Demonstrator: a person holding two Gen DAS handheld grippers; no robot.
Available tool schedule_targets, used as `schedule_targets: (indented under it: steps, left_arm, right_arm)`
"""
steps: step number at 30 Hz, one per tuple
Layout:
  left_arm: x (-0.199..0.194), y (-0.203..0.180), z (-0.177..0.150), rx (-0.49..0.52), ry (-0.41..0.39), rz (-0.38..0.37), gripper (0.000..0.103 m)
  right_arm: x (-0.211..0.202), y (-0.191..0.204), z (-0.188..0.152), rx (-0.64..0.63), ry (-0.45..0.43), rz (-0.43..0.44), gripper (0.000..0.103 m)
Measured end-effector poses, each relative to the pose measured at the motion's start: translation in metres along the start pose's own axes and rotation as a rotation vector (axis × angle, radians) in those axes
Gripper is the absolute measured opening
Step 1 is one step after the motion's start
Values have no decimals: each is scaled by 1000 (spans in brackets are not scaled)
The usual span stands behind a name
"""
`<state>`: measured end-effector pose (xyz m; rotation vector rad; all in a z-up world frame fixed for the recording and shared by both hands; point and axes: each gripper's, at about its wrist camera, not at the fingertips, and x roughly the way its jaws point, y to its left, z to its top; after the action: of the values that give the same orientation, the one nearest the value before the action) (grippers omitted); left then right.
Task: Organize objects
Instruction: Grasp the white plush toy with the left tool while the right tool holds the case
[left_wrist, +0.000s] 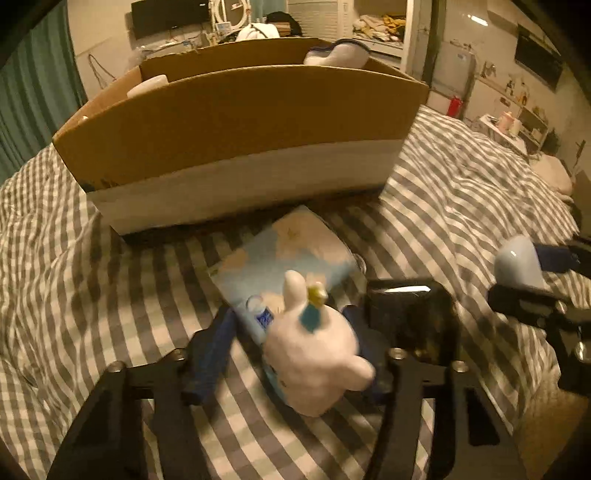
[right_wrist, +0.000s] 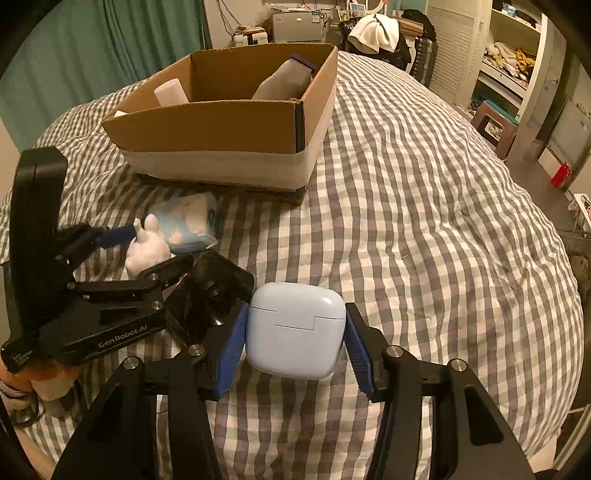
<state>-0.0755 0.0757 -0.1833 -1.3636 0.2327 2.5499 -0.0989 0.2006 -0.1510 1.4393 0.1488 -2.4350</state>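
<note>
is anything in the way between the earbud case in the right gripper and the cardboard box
Nothing visible. The right gripper holds the pale blue earbud case, and only bare checked bedcover lies between it and the cardboard box.

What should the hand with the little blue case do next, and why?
Probably lift the blue case and carry it toward the cardboard box. The right gripper already has it pinched between both fingers, and the box ahead sits open with other things inside.
</note>
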Motion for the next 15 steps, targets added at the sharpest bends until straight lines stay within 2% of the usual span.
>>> schedule_targets:
  steps: [1,2,6,15]
  left_arm:
    - [-2,-1,0,6,-2,-3,43]
    - [-5,-3,-1,14,-2,-12,41]
    - [-18,-7,-7,34,15,-14,41]
    - [-48,10,-13,-28,31,-4,41]
  right_arm:
    - [0,0,0,0,0,1,51]
    - [0,0,0,-1,-1,1,51]
    - [-2,2,0,-11,-9,-6,51]
    - [-11,13,2,-45,-36,-18,51]
